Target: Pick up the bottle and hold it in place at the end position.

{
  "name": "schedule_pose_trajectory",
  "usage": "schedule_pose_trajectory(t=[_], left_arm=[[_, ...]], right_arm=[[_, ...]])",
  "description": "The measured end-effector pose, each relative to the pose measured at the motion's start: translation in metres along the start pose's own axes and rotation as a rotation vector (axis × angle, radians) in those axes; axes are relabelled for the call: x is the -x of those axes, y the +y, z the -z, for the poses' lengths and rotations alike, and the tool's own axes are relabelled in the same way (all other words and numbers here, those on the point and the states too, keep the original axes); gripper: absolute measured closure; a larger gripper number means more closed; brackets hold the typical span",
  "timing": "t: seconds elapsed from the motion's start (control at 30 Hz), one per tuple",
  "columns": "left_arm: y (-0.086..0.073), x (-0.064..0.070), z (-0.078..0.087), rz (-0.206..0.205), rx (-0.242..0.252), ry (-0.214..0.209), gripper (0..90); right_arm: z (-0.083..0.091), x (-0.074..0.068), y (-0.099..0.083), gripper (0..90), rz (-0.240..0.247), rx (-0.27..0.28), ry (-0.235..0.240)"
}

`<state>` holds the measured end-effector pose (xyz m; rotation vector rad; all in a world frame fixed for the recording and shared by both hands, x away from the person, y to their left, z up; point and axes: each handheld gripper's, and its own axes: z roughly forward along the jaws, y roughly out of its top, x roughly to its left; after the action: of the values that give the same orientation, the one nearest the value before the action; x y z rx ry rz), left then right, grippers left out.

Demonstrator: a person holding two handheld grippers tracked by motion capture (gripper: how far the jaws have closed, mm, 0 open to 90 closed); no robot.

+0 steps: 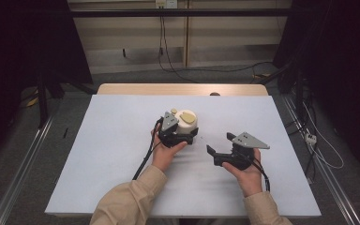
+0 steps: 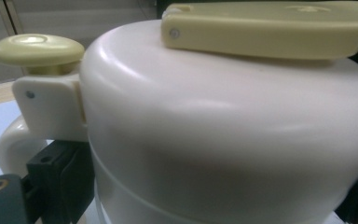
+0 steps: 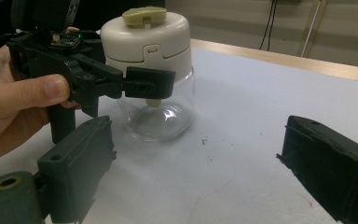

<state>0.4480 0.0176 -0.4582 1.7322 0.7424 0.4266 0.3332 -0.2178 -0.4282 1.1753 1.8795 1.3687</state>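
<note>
A: Where do we see the hands?

B: In the high view both forearms come up from the bottom edge in tan sleeves. The left hand [image 1: 165, 152] sits near the middle of the frame, holding the left gripper [image 1: 177, 135] against a jar [image 1: 186, 123]. The right hand [image 1: 246, 174] lies lower right, holding the right gripper [image 1: 219, 146], which is tipped toward the jar.

A: And the jar itself?

B: It stands upright on the white sheet [image 1: 112, 140], just above the centre of the frame. In the right gripper view we see a clear glass body under a cream lid [image 3: 145, 38] with a yellowish flap on top.

A: How do the left jaws stand?

B: In the right gripper view one black jaw reaches across the front of the jar below the lid. We cannot tell whether the pair is clamped on it. In the left gripper view the lid looms right up against the camera, with a yellowish knob [image 2: 37, 50] at upper left.

A: The right jaws?

B: Wide apart, holding nothing, with bare sheet between them, well short of the jar.

A: Room to move?

B: Bare sheet spreads left, right and below. The wooden table edge [image 1: 183, 89] runs just above the sheet.
</note>
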Motion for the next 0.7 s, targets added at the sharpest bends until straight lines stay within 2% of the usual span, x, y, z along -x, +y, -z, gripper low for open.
schedule_pose_trajectory(t=[0.7], left_arm=[[0.000,0.001,0.000,-0.005,-0.005,0.003,5.4]], right_arm=[[-0.012,-0.001,0.010,8.2,-0.001,-0.005,0.007]])
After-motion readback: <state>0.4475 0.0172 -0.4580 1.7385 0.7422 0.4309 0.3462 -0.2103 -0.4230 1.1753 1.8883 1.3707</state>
